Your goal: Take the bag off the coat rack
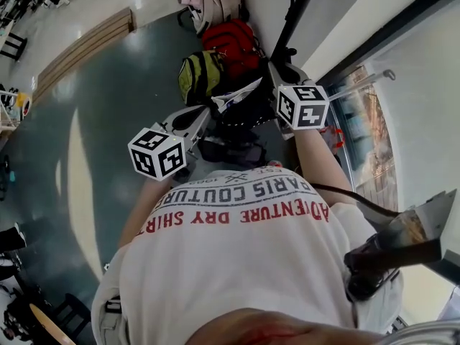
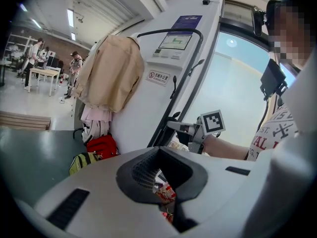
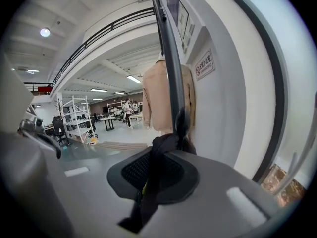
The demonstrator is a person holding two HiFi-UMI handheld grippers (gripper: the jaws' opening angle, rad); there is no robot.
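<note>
A black bag (image 1: pixel 241 117) hangs at the black coat rack pole (image 1: pixel 298 9), between my two grippers. In the right gripper view my right gripper (image 3: pixel 153 182) is shut on the bag's black strap (image 3: pixel 157 155), which runs up to a hook on the pole (image 3: pixel 168 68). My left gripper (image 1: pixel 198 121) sits against the bag's left side. In the left gripper view its jaws (image 2: pixel 166 192) stand close together, and a red-and-white printed packet (image 2: pixel 166 192) shows in the narrow gap. Whether the pads press on it I cannot tell.
A beige coat (image 2: pixel 111 71) hangs higher on the rack. A red backpack (image 1: pixel 230 45) and a yellow-green bag (image 1: pixel 198 76) lie on the floor at the rack's foot. A white pillar (image 3: pixel 233 108) and a glass door (image 1: pixel 366 131) are on the right. People stand at tables far off.
</note>
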